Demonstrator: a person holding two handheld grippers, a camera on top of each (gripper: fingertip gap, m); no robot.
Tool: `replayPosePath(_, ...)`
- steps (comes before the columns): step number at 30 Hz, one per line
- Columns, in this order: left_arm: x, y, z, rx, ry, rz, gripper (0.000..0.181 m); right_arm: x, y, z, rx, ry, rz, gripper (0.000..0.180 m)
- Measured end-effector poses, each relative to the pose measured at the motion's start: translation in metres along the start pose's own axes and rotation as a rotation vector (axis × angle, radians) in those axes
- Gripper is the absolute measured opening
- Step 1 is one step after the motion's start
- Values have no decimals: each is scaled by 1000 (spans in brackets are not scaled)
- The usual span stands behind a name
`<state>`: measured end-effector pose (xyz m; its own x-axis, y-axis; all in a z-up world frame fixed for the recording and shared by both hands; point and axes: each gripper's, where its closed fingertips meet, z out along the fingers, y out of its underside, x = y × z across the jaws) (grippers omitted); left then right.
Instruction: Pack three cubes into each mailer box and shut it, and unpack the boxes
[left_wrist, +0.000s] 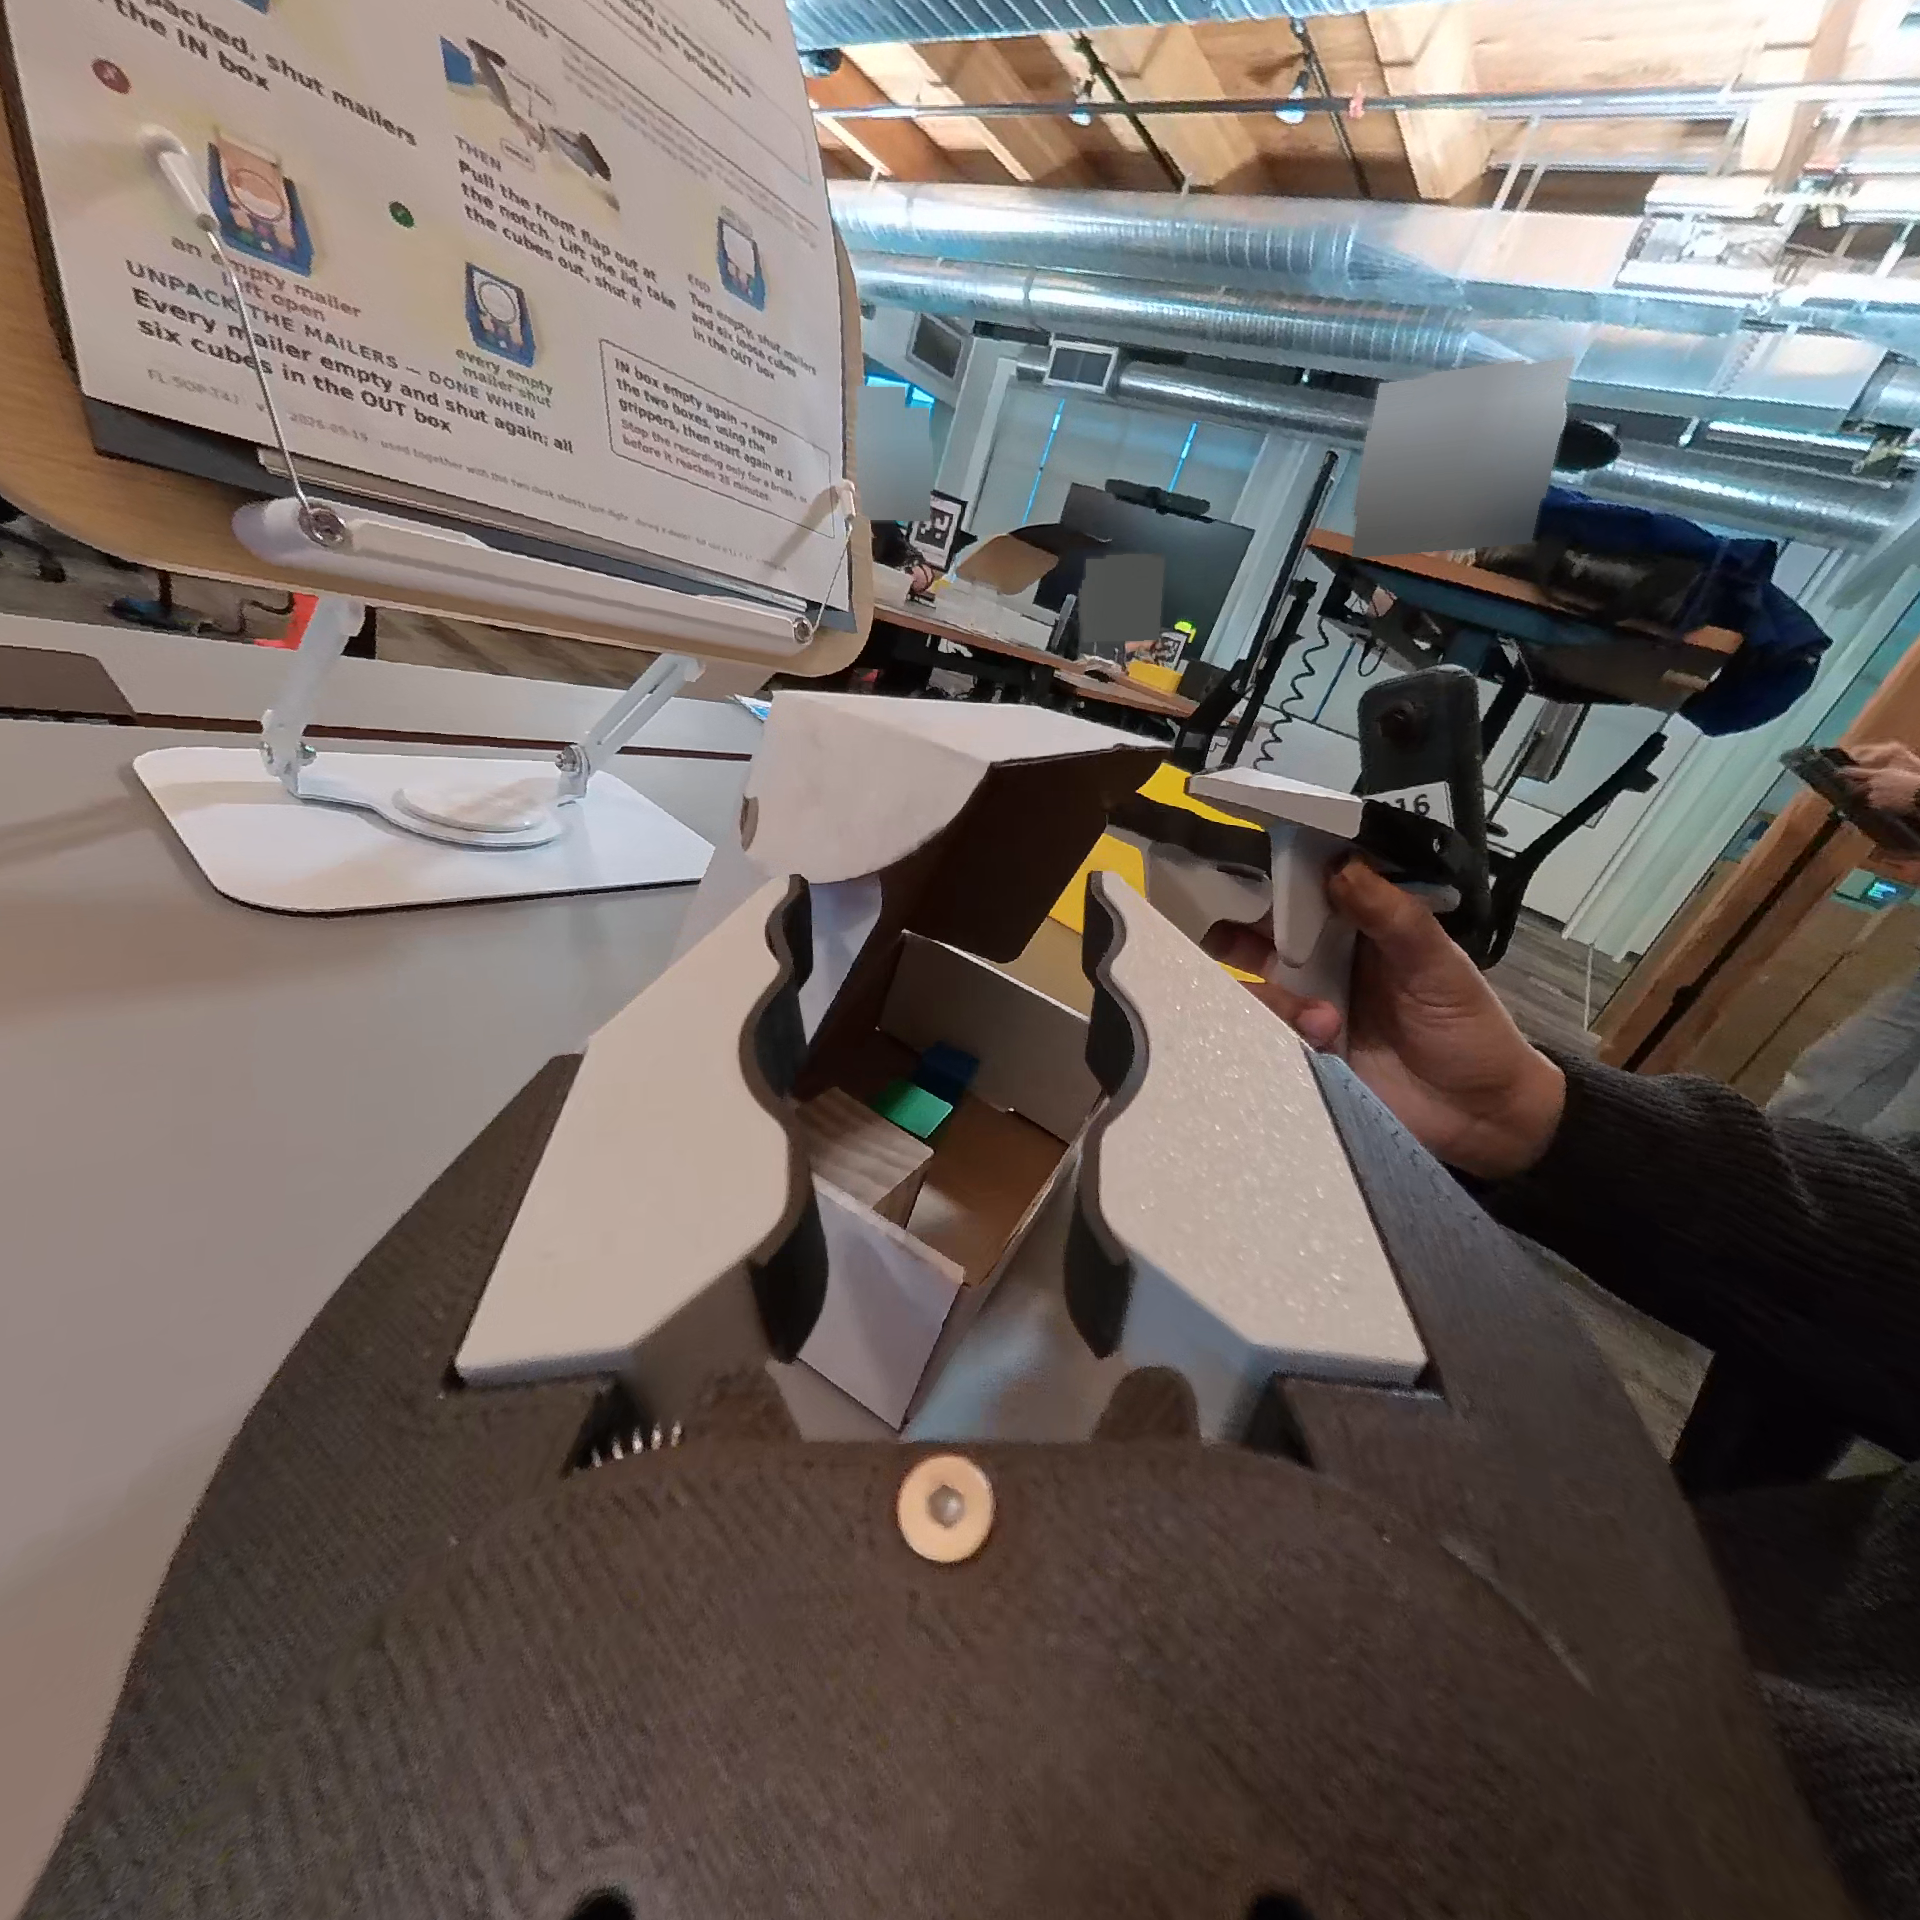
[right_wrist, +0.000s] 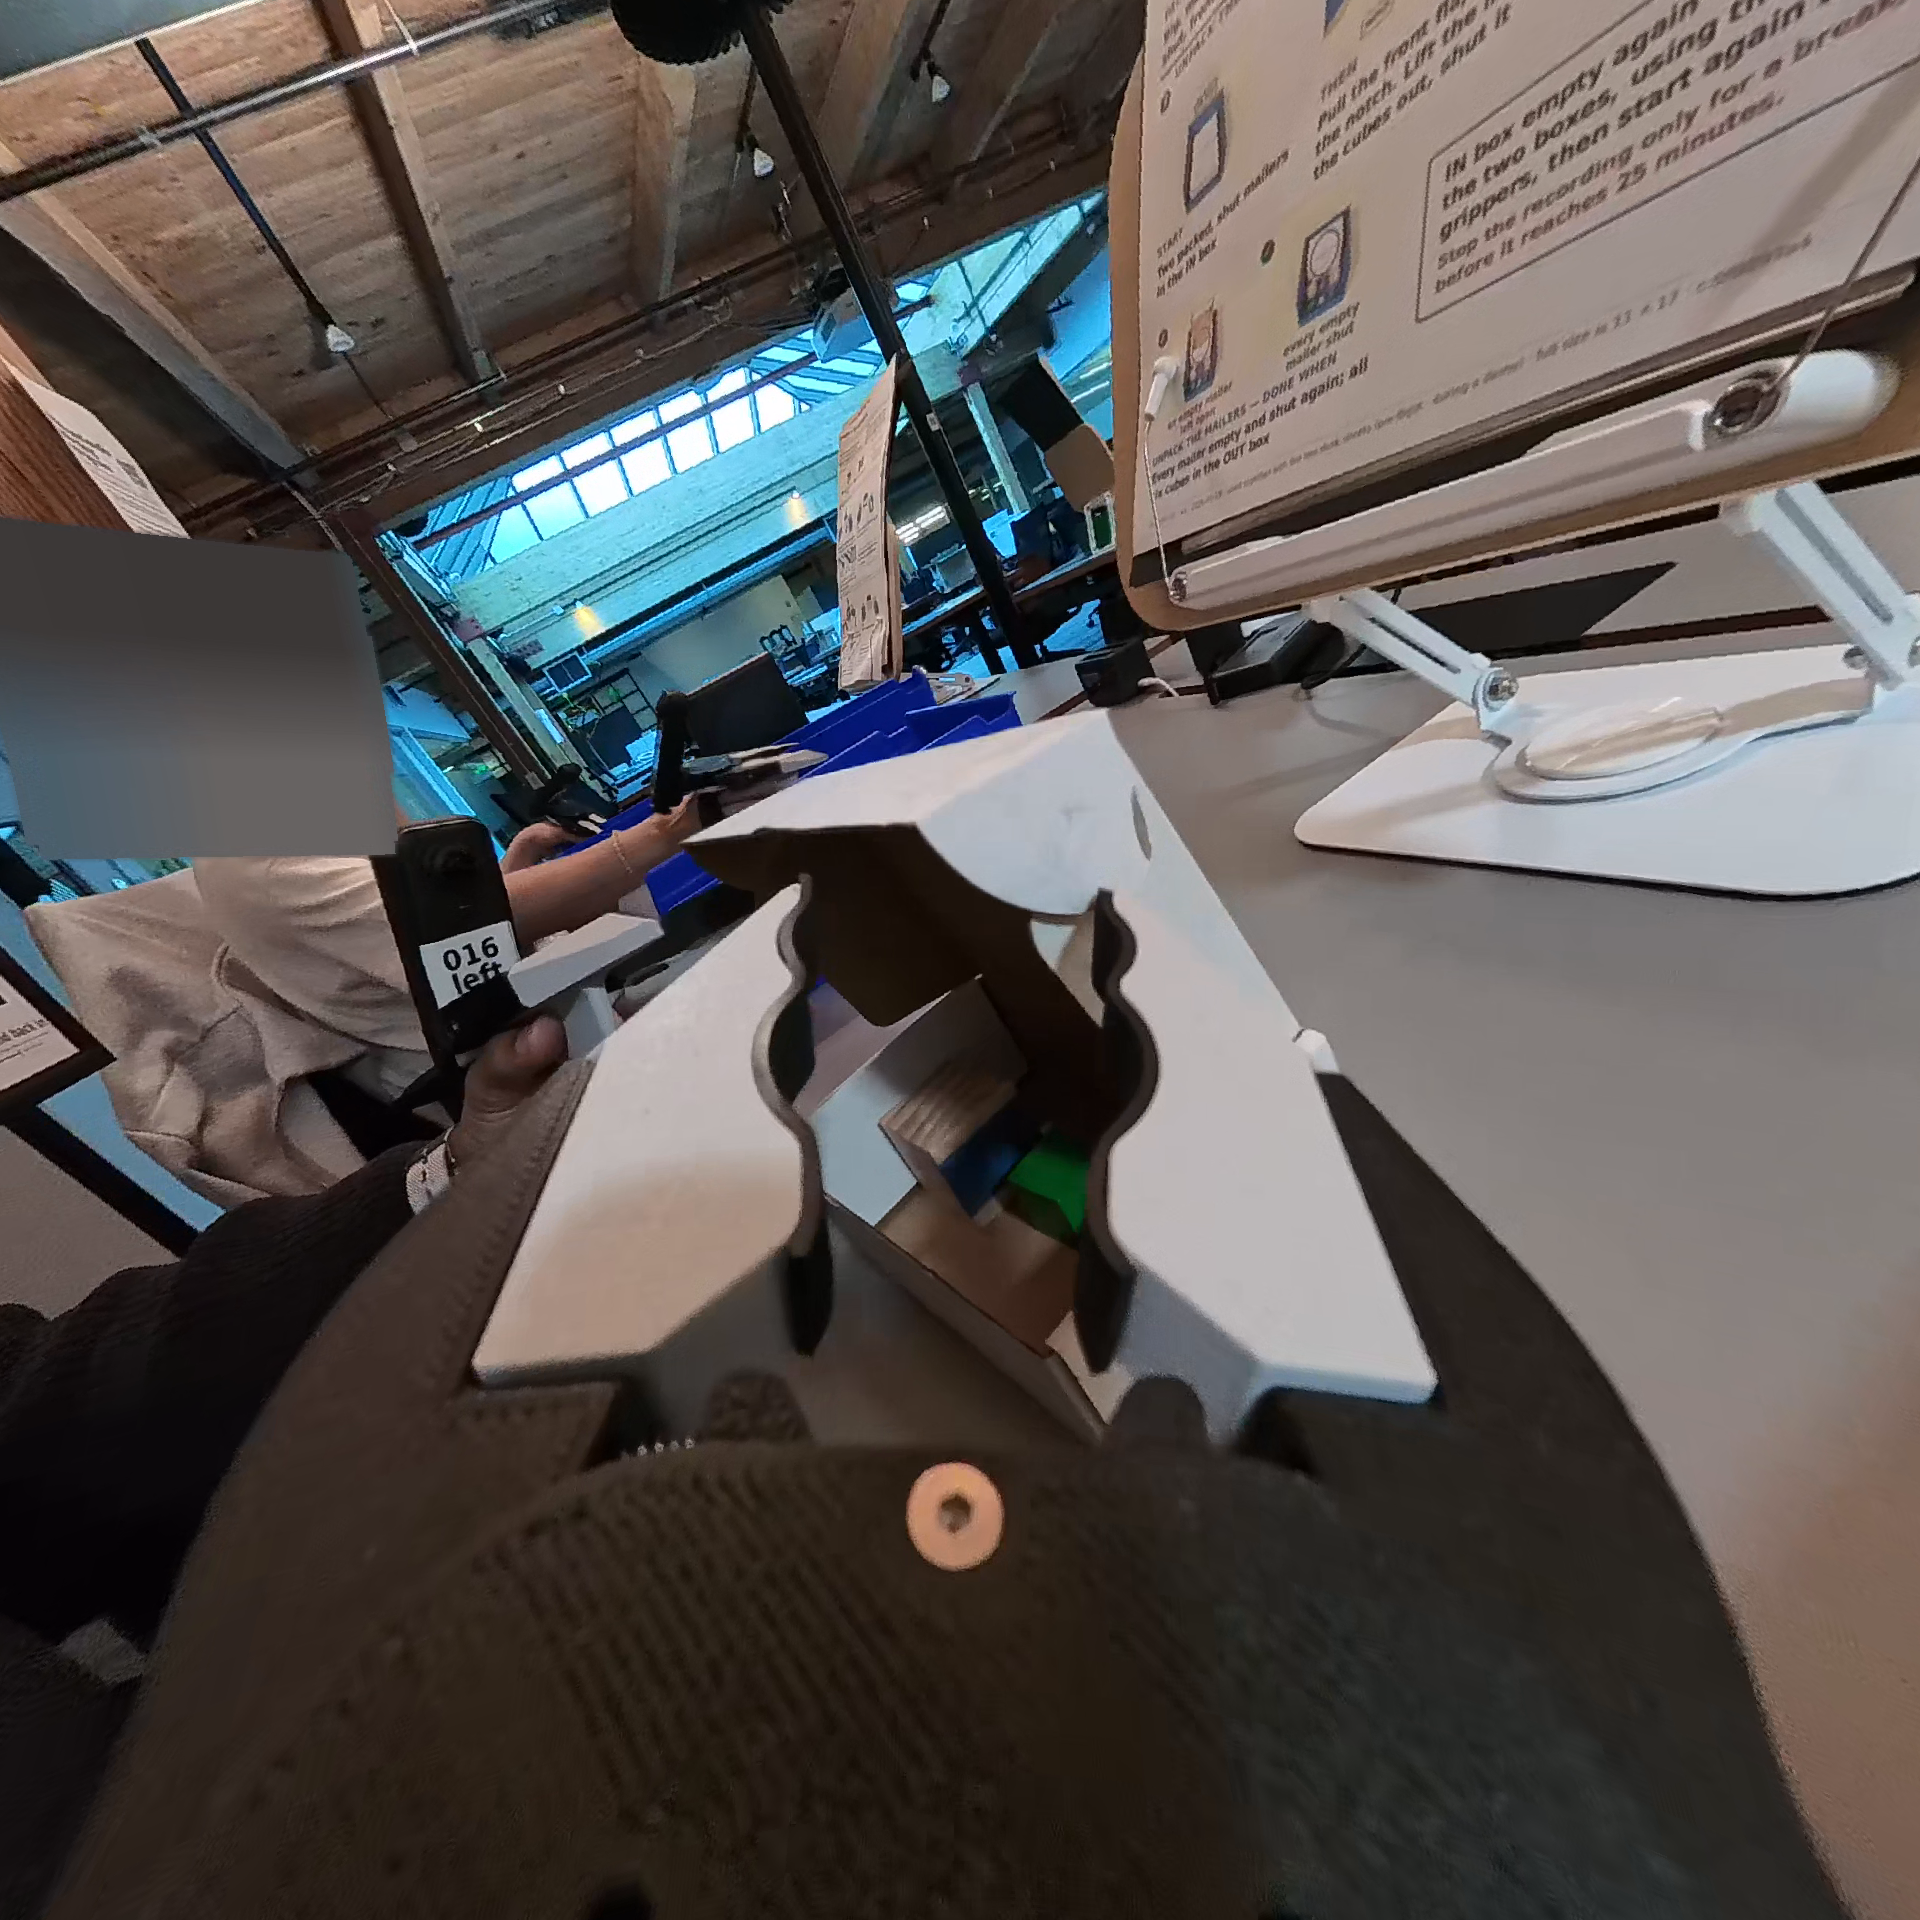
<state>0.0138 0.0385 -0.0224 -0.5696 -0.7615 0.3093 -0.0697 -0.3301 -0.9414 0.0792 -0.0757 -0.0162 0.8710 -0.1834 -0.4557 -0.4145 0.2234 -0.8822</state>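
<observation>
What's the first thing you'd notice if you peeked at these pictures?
Right in the middle, a white cardboard box sits with its lid up, framed by each gripper's wide-open jaws. Inside are little cubes: a green one, a blue one and a wooden one. Behind it on the grey table stands an instruction sheet on a white stand.

I'm in an open industrial workspace. Above me run a timber ceiling (left_wrist: 1455, 94) and silver ducts (left_wrist: 1143, 249); desks (left_wrist: 1507, 592) with monitors (left_wrist: 1164, 571) stand behind.
</observation>
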Motion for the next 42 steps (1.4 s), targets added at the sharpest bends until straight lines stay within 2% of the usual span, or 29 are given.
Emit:
replayPosePath(6, 7, 13, 4, -65, 38, -3, 51, 2, 11, 4, -54, -7, 40, 52)
replayPosePath(32, 8, 27, 8, -130, 30, 19, 54, 9, 21, 6, -104, 24, 61, 49)
replayPosePath(38, 4, 37, 8, -185, 17, 28, 54, 16, 25, 5, -126, 56, 69, 44)
replayPosePath(42, 2, 44, 8, -229, 4, 66, 57, 20, 30, 5, -149, 76, 74, 48)
